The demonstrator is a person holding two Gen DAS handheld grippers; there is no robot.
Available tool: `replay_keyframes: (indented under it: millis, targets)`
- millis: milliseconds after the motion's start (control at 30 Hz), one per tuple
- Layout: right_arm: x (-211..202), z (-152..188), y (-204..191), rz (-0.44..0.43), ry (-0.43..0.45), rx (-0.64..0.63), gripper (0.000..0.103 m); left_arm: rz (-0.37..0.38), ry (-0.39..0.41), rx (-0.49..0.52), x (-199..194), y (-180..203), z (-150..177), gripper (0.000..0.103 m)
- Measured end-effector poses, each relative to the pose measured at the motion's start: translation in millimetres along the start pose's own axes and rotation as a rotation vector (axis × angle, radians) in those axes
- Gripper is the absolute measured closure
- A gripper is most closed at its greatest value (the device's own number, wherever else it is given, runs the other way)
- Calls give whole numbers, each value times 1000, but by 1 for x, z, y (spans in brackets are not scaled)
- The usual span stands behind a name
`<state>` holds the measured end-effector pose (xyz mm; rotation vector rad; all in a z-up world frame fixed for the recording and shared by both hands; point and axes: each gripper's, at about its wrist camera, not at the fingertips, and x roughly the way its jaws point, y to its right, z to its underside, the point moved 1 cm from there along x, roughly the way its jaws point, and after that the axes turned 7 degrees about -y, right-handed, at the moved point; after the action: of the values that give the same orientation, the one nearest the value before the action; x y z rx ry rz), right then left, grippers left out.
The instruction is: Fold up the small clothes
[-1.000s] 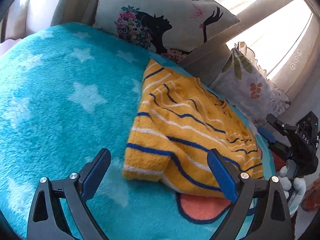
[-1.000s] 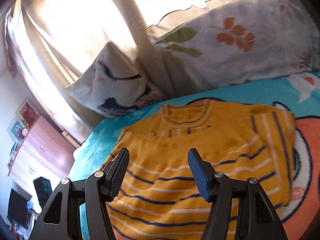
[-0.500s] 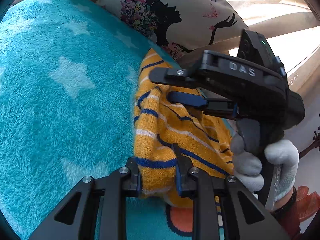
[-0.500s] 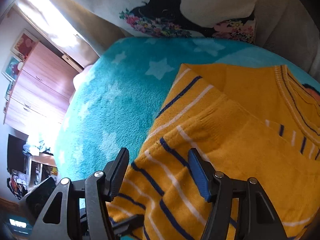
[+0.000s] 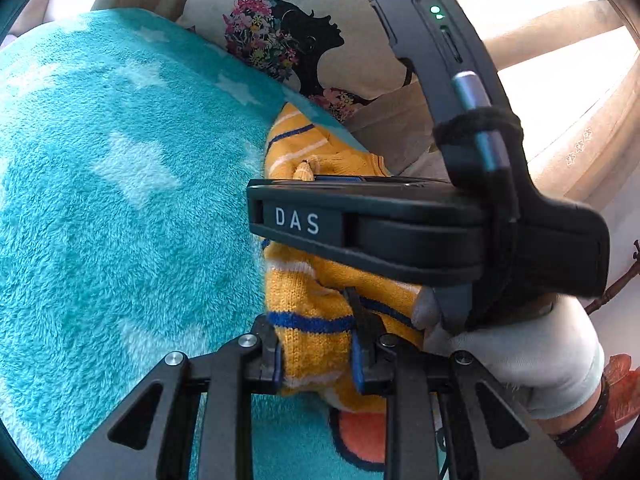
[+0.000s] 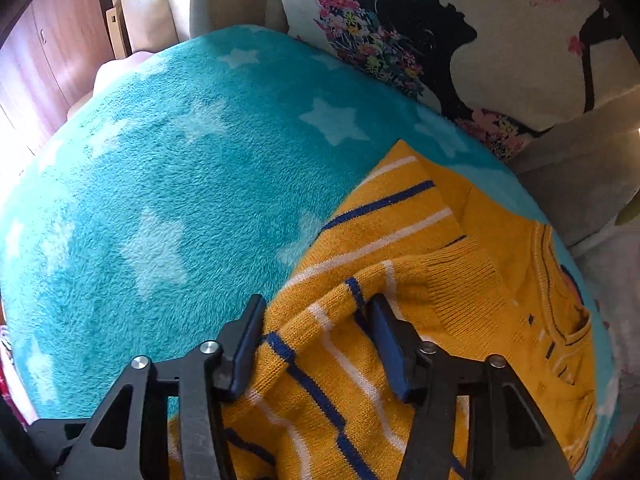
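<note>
A yellow knitted sweater (image 5: 304, 280) with blue and white stripes lies on a turquoise star blanket (image 5: 120, 200). My left gripper (image 5: 310, 314) is shut on its near striped edge. Right behind it, my right gripper (image 5: 260, 208) comes in from the right, held by a gloved hand (image 5: 520, 360), and hides the sweater's middle. In the right wrist view, the right gripper (image 6: 316, 304) points steeply down with its jaws closing. A raised fold of the sweater (image 6: 480, 320) is bunched between them and touches both pads.
A pillow (image 5: 320, 40) printed with a black silhouette and flowers leans against the sofa back beyond the blanket (image 6: 180, 200). A wooden cabinet (image 6: 48, 60) stands off to the left. An orange patch of the blanket's print (image 5: 360, 436) shows under the sweater.
My left gripper closed on the sweater's near edge and stayed there. My right gripper swung across in front of it, tipped down onto the sweater, and its jaws narrowed around a fold.
</note>
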<state>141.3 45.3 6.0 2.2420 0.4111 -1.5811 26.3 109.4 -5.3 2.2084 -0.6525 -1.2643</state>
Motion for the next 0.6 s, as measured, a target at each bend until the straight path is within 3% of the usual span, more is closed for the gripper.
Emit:
replay_keyframes:
  millis: [100, 167, 267, 333, 433, 500, 600]
  targets:
    - [-11, 7, 4, -47, 47, 33, 83, -29, -21, -5, -2, 6, 1, 80]
    - [-25, 15, 15, -105, 87, 69, 88, -26, -14, 13, -10, 19, 5, 80]
    - [-51, 37, 45, -167, 160, 124, 91, -2, 9, 46, -26, 47, 12, 79]
    - [-67, 51, 71, -193, 208, 175, 91, 77, -2, 69, -37, 68, 16, 77]
    - [-93, 90, 124, -241, 282, 281, 92, 166, -8, 102, -52, 94, 25, 63]
    - [-107, 126, 164, -254, 327, 366, 92, 166, -9, 127, -55, 107, 32, 50]
    - [-116, 181, 222, -235, 359, 498, 92, 141, -41, 177, -42, 125, 41, 48]
